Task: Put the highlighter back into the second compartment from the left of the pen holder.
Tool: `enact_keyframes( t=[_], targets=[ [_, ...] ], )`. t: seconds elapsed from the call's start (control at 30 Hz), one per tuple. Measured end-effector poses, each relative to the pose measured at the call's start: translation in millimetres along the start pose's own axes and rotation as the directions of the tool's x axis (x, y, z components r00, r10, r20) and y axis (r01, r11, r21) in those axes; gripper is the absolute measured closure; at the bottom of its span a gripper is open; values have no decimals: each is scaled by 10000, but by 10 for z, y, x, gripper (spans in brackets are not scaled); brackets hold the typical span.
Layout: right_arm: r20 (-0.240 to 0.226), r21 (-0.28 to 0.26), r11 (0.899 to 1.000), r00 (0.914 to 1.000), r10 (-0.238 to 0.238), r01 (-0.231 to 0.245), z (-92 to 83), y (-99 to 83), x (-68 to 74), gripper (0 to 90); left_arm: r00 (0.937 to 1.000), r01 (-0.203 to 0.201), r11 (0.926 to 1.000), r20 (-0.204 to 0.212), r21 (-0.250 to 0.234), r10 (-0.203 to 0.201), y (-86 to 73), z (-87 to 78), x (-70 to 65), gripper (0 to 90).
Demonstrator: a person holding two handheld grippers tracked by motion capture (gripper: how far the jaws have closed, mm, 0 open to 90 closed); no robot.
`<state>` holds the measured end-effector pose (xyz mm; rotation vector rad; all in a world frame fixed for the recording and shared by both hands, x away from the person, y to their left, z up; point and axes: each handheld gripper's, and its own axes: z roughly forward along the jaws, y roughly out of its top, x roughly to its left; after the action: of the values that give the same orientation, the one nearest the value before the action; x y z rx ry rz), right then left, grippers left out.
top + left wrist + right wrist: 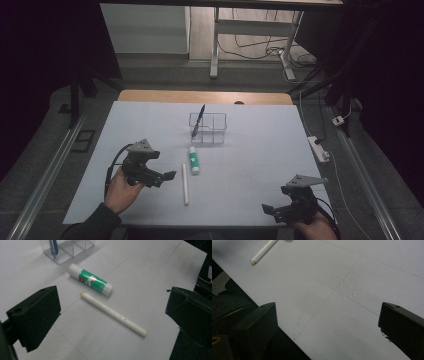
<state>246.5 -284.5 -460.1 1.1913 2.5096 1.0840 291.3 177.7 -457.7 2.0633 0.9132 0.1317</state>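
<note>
A white pen lies on the white sheet, pointing toward the far side. Just beyond it rests a green-and-white glue stick. Behind that stands a clear organizer with a blue pen leaning in its left compartment. My left gripper hovers just left of the white pen, open. In the left gripper view the white pen and glue stick lie ahead of the wide-apart jaws of the left gripper. My right gripper sits open near the front right edge. The right gripper holds nothing.
The white sheet covers most of the wooden table. A power strip and cables lie off the right edge. In the right gripper view, one end of the white pen shows at the top left, beside the sheet's front edge.
</note>
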Motion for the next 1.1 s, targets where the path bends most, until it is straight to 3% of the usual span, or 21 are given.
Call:
enact_keyframes(
  t=[0.13, 0.3, 0.4, 0.57, 0.83, 1.1],
  targets=[
    [18, 26, 10000, 10000, -62, 62, 1, -1, 6, 21, 9999, -49, 9993, 142, 366, 44, -55, 48, -91, 5],
    [3, 54, 9999, 9999, -119, 119, 6, 2, 10, 21, 9980, -605, 9905, -112, 1236, 624, -111, 204, -251, 65],
    [16, 69, 9999, 9999, -125, 125, 7, 2, 11, 21, 9973, -730, 9866, 174, 1461, 712, -140, 289, -313, 135],
    [6, 81, 9999, 9999, -126, 126, 7, 2, 16, 21, 9948, -1005, 9712, 63, 2161, 1015, -177, 455, -415, 335],
    [26, 93, 9998, 9998, -190, 190, 9, 3, 18, 21, 9880, -1540, 9540, 543, 2572, 1448, -225, 572, -551, 859],
    [8, 109, 9997, 9998, -208, 208, 10, 3, 21, 21, 9822, -1844, 9392, 903, 2897, 1649, -295, 718, -706, 891]
  ],
)
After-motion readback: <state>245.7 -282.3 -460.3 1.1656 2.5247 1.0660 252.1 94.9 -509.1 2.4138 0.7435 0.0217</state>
